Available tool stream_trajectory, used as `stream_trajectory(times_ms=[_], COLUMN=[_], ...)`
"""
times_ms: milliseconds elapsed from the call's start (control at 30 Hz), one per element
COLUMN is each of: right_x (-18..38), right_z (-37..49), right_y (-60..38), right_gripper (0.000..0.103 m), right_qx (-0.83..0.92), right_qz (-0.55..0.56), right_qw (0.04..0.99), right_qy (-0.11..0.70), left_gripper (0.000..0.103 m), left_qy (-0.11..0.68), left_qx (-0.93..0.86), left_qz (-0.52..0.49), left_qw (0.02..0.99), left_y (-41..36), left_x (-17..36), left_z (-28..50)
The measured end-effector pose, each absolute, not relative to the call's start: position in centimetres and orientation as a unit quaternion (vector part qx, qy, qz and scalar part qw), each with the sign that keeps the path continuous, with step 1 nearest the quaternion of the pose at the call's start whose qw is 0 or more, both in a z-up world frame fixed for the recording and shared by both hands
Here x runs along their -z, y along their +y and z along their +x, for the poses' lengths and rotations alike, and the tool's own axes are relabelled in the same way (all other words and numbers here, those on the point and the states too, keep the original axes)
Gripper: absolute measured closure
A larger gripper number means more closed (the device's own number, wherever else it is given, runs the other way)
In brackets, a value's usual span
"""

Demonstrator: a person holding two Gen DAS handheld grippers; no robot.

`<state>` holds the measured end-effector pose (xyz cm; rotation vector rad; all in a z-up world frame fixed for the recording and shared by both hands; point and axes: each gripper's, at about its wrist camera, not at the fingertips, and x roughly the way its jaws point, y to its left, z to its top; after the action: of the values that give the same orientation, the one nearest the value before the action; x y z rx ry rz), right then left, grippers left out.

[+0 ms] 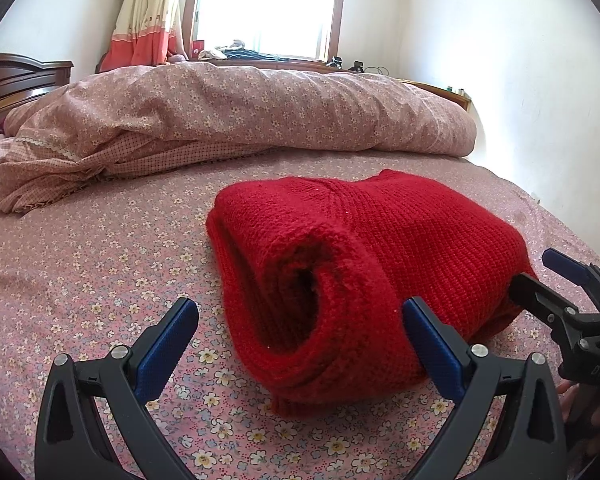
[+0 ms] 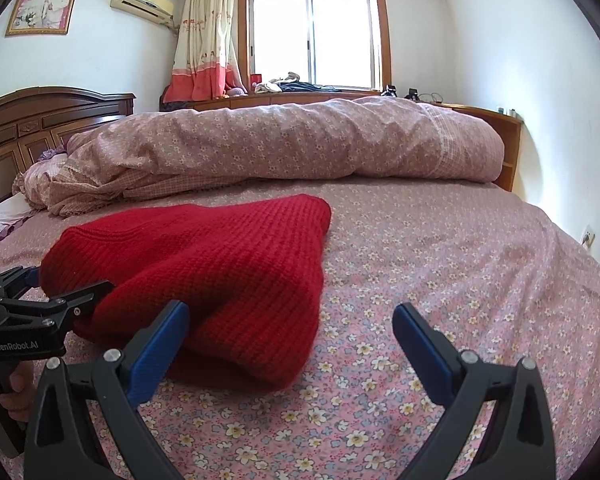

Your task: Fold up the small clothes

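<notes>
Looking along the left gripper (image 1: 300,314), we are seeing the rolled end of the red knitted sweater (image 1: 364,264), a thick curl with a dark hollow in its middle, which the right wrist view is not showing us at all; from there we are getting only the flat, ribbed top of the sweater (image 2: 220,280) and its rounded near edge. We are holding the left gripper with its jaws spread wide and gripping nothing, the right blue pad (image 1: 428,340) lying just beside the sweater's near fold. We are holding the right gripper (image 2: 292,318) equally wide open and empty, its left pad (image 2: 164,340) sitting against the sweater's edge, though we cannot tell whether it is touching. Each view is catching the other tool at its margin: the right gripper (image 1: 540,280) is reaching in beside the sweater's far side in the left view, and the left gripper (image 2: 60,300) is doing the same in the right view. The sweater is lying folded on the floral bedsheet (image 1: 100,280), a pinkish cotton strewn with small cream flowers. Behind it a quilt (image 2: 280,144) in a similar print is lying bunched into a long soft roll. Only the right view is showing us the carved dark wooden headboard (image 2: 40,120) in full, the framed portrait (image 2: 46,0) and the air conditioner (image 2: 144,2) on the wall.
</notes>
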<state>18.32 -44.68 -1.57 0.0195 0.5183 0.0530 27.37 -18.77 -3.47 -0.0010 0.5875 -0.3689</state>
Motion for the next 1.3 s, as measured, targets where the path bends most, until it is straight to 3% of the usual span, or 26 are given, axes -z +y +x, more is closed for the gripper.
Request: stream_trajectory(times_ms=[1300], right_x=[1.55], right_z=[18.04], right_y=[-44.92], right_gripper=[0.000], right_qx=[-0.022], right_qz=[0.011], right_qw=[0.967], right_qy=[0.255], left_gripper=[0.004], left_qy=[0.290], left_qx=[0.185], left_qz=[0.006], left_qw=[0.939], left_y=[-18.37], left_x=[3.68], left_z=[27.67])
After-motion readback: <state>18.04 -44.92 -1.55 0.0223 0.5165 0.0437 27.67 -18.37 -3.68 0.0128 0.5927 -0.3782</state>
